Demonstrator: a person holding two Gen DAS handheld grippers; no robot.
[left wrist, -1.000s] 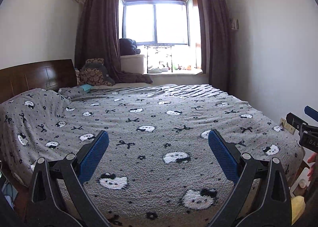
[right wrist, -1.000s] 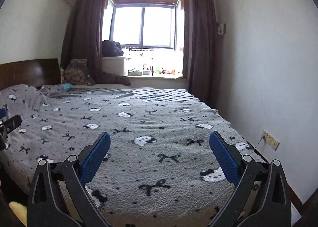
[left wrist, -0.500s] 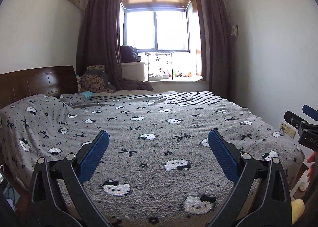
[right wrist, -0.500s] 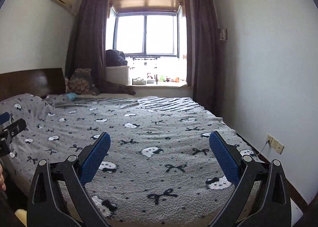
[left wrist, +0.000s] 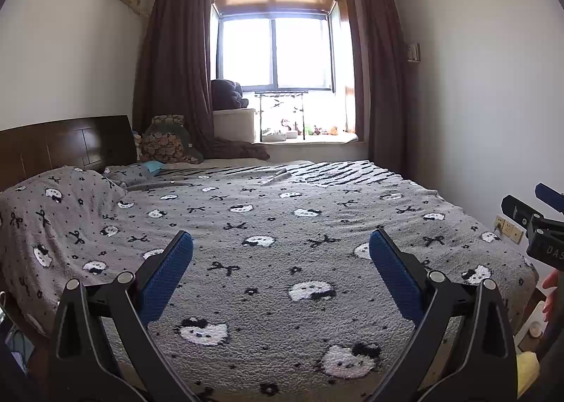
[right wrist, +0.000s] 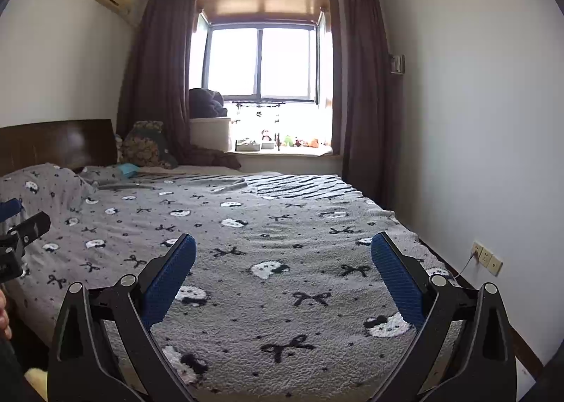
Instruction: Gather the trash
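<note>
My left gripper (left wrist: pixel 281 250) is open and empty, held above the near end of a bed with a grey cat-and-bow blanket (left wrist: pixel 275 226). My right gripper (right wrist: pixel 283 254) is open and empty too, above the same blanket (right wrist: pixel 268 236), and it shows at the right edge of the left wrist view (left wrist: pixel 543 226). A small teal item (left wrist: pixel 152 166) lies near the pillows at the head of the bed; it also shows in the right wrist view (right wrist: pixel 127 169). I cannot tell what it is. No clear trash shows on the bed.
A dark wooden headboard (left wrist: pixel 67 144) stands at left. A patterned cushion (left wrist: pixel 165 144) leans by the brown curtains (left wrist: pixel 176 67). The window sill (left wrist: pixel 306 136) holds small toys and a white box. The white wall (right wrist: pixel 476 120) with sockets (right wrist: pixel 488 258) runs close along the bed's right side.
Both views have tilted upward and pulled back a little: the bed sits lower in the frames and more ceiling and the air conditioner show. Both grippers stay open.
</note>
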